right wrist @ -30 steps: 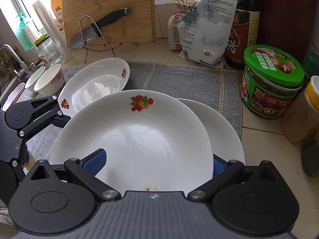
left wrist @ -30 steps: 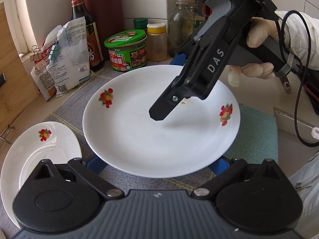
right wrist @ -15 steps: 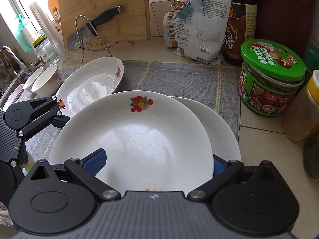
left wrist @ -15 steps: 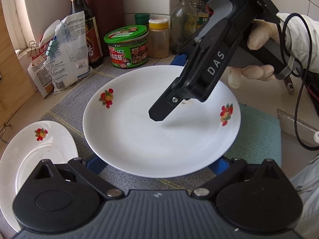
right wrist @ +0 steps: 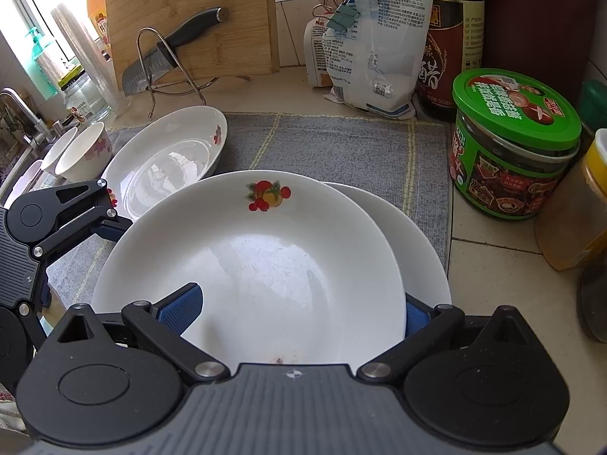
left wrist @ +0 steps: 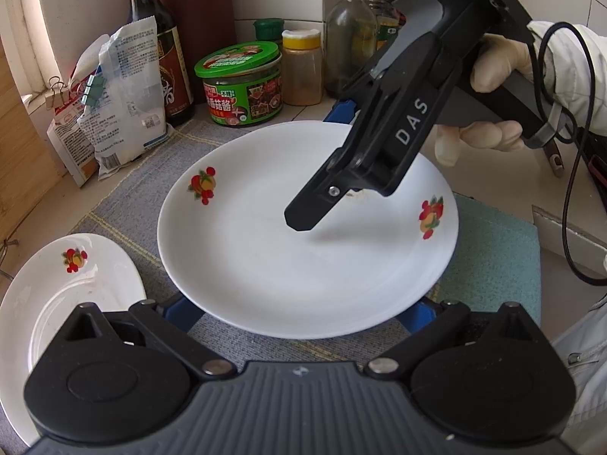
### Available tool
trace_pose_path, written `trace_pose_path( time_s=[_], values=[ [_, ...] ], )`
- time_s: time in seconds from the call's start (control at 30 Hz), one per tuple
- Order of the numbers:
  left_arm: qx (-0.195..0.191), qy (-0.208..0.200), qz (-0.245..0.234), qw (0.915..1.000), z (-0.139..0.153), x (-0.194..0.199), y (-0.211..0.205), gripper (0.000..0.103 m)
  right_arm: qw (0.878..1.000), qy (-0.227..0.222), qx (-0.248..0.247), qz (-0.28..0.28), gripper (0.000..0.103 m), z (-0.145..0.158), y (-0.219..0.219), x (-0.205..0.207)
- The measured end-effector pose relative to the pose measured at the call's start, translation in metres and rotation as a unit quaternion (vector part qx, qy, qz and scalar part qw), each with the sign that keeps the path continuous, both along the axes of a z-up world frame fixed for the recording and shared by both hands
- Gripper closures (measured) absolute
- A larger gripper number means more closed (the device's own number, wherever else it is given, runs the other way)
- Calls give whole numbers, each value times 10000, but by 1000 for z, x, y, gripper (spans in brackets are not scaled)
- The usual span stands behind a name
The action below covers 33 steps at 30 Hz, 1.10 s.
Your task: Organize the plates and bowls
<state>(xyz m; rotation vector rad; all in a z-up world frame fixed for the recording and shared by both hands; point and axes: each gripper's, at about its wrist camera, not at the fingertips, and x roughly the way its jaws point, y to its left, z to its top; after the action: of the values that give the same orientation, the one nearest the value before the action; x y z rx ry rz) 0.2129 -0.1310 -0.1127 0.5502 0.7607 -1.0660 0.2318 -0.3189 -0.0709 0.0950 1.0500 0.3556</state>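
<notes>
A white deep plate with fruit prints (right wrist: 258, 265) is held by its rim in my right gripper (right wrist: 292, 313), one blue pad above the rim and one below. It also shows in the left wrist view (left wrist: 296, 242), with the right gripper (left wrist: 341, 174) clamped on its far edge. A second white plate (right wrist: 421, 250) lies under it on the grey mat (right wrist: 341, 148). A third plate (right wrist: 167, 159) (left wrist: 64, 288) lies to the left. My left gripper (left wrist: 303, 313) has its blue fingers spread, beneath the held plate's near rim.
Two small bowls (right wrist: 81, 151) stand by the sink at far left. A green-lidded jar (right wrist: 512, 144), soy sauce bottle (right wrist: 451, 38), bagged goods (right wrist: 371, 45), and a cutting board with knife rack (right wrist: 182, 22) line the back. A teal cloth (left wrist: 493, 250) lies right of the mat.
Both cameras have moved closer to the counter's back items; the held plate keeps its place between the grippers. The left plate has slid slightly in view.
</notes>
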Motion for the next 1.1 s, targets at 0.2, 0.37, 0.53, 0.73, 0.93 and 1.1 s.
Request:
trace_pose_path(
  time_s=[0.2,0.37,0.53,0.73,0.93,1.1],
  values=[
    [75,-33,-78,9999,0,-2,-3,2,10000,63,19,-58,0,-3,-3,0],
    [78,-15,-137,9999,0,-1,-2,2,9999,100,1,-80,0,-3,-3,-1],
    [85,-98,-172,9998,1,-2,-1,2,9998,105,-13,-149,0,-3,-5,-3],
    [69,-129,-163,9998,2,-3,0,2,9996,115,-101,-220,0,0,-6,-7],
    [55,-158,-151,9997,3,-5,2,2,9994,106,-154,-280,0,3,-7,-12],
    [43,-158,-105,9998,1,-5,2,2,9992,93,-165,-340,0,6,-8,-18]
  ],
)
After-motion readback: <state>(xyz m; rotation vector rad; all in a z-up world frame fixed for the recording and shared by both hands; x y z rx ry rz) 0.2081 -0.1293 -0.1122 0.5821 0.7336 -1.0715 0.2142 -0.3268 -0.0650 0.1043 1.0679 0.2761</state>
